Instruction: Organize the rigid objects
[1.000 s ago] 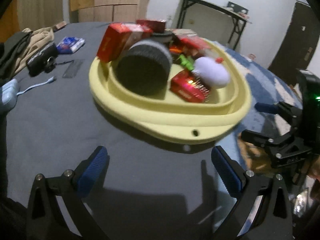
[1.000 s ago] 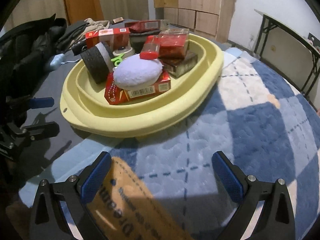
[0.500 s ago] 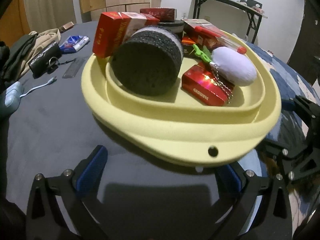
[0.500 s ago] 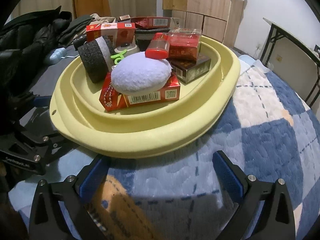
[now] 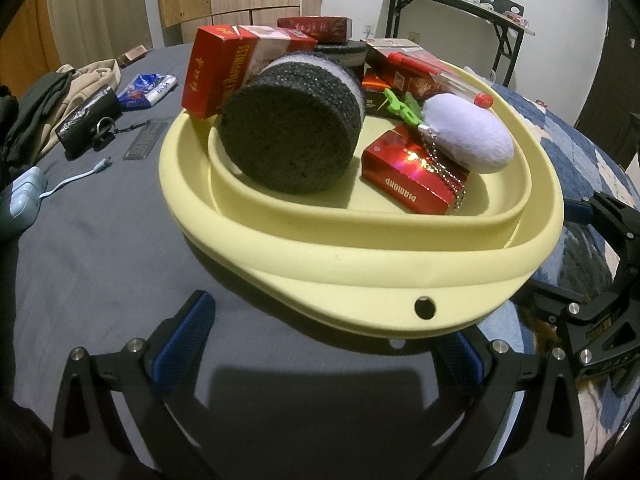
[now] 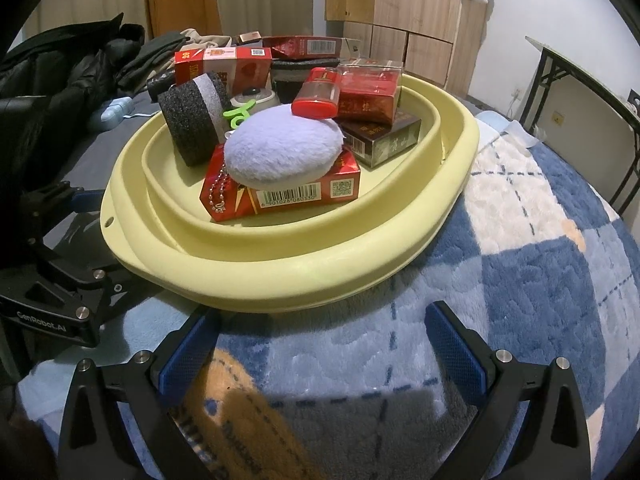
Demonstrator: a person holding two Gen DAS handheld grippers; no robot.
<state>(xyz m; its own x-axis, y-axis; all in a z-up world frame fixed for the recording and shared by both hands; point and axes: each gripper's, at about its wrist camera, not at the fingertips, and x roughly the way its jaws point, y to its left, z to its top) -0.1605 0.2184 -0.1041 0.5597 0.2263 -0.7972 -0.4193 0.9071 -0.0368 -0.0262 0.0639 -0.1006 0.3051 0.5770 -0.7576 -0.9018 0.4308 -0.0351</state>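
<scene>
Both the left gripper [image 5: 324,336] and right gripper [image 6: 320,340] sit low with fingers spread wide, empty, each pointing at the yellow basin's [image 5: 360,272] near rim.

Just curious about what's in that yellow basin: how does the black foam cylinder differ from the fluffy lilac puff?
The black foam cylinder is dark and coarse; the lilac puff is pale and fluffy. The cylinder lies on its side on the basin floor; the puff rests on a red box. The puff has a bead chain; the cylinder has a white band. Both sit inside the basin.
</scene>
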